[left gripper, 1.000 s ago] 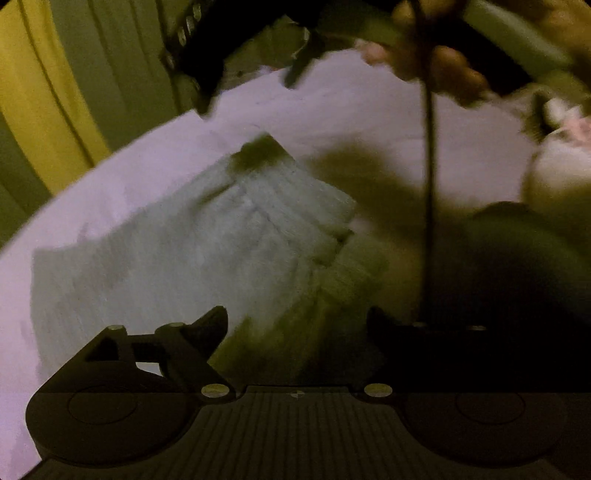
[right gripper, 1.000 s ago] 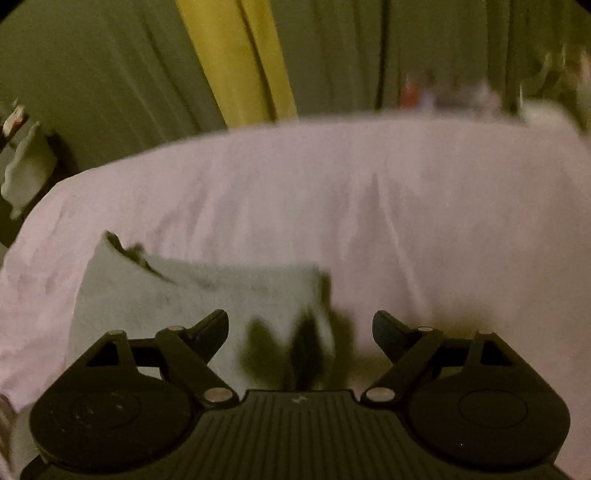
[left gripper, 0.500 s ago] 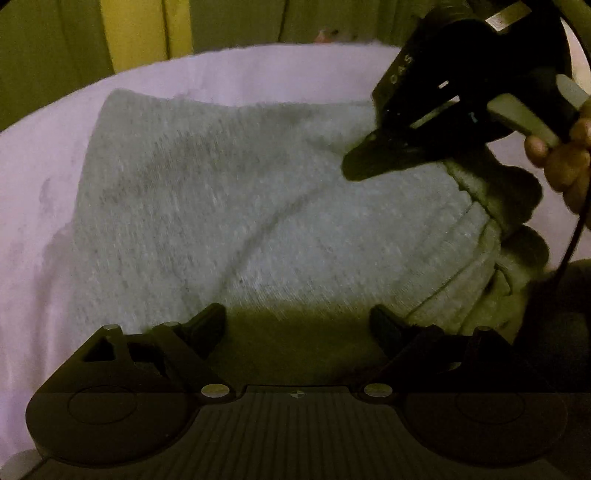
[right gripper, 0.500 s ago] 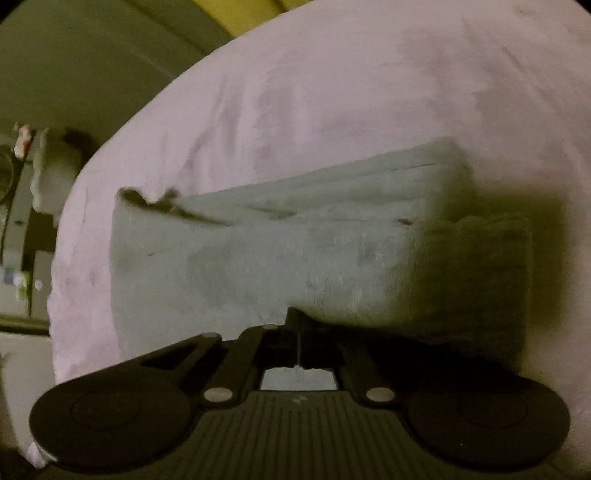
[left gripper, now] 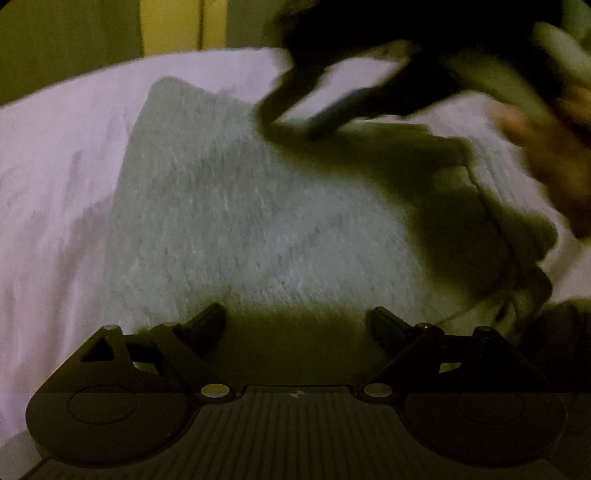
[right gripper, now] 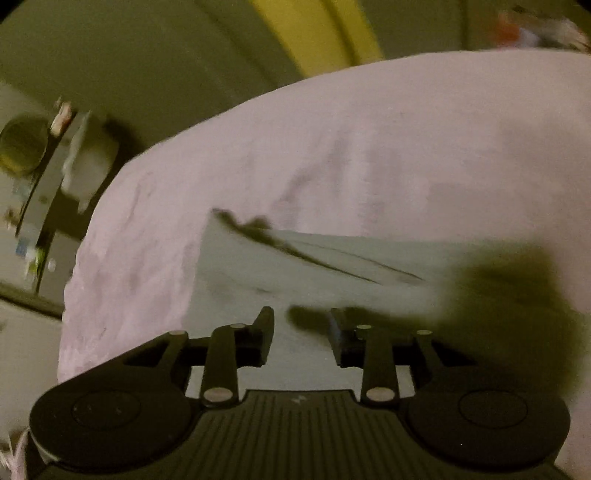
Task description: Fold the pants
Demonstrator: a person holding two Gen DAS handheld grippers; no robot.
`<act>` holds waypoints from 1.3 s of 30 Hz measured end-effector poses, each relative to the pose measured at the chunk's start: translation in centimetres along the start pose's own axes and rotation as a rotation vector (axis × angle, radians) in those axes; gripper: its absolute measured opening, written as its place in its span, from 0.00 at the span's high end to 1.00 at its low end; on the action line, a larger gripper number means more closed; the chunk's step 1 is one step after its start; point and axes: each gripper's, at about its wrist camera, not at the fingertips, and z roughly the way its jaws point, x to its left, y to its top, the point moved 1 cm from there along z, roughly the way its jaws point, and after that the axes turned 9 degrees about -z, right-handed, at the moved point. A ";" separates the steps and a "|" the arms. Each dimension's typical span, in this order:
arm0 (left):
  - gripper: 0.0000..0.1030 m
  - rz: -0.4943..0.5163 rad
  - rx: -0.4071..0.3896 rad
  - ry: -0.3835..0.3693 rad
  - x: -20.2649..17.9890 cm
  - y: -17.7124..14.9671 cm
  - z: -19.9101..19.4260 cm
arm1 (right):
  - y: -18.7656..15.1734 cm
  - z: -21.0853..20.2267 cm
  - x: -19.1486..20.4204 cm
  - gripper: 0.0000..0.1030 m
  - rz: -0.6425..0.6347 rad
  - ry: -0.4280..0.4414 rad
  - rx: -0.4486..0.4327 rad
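The grey sweatpants [left gripper: 251,221] lie folded into a compact block on the pale pink sheet [left gripper: 55,166]. My left gripper [left gripper: 297,325] hovers low over their near edge, open wide, nothing between its fingers. In the right wrist view the same pants [right gripper: 295,280] fill the lower middle, with dark fold lines on top. My right gripper [right gripper: 301,332] is just above them, its jaws opening, with a gap and only the cloth's surface below. That right gripper [left gripper: 295,122] shows blurred at the top of the left wrist view, its fingers apart, a hand [left gripper: 546,158] behind it.
The pink sheet [right gripper: 369,155] covers a bed that drops off at the left in the right wrist view. Beyond that edge stand cluttered furniture [right gripper: 40,192] and green and yellow curtains [right gripper: 317,33]. The waistband end of the pants [left gripper: 509,258] bunches at the right.
My right gripper went from open to shut above the pants and now has its jaws apart again. Both grippers moved closer over the folded pants; the left view swung level.
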 end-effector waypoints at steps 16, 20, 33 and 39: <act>0.07 0.032 -0.016 0.003 -0.1 -1.1 -0.3 | 0.5 6.6 4.4 0.61 -0.253 -0.225 0.106; 0.06 0.038 -0.017 0.005 -0.3 -1.4 -0.3 | 0.7 6.5 4.5 0.61 -0.258 -0.233 0.110; 0.05 0.061 -0.007 0.023 -0.4 -1.5 0.6 | 1.0 6.2 5.2 0.55 -0.295 -0.319 0.041; 0.05 0.034 -0.003 0.083 0.1 -0.4 -1.6 | -1.1 -0.4 4.8 0.05 -0.382 -0.544 -0.161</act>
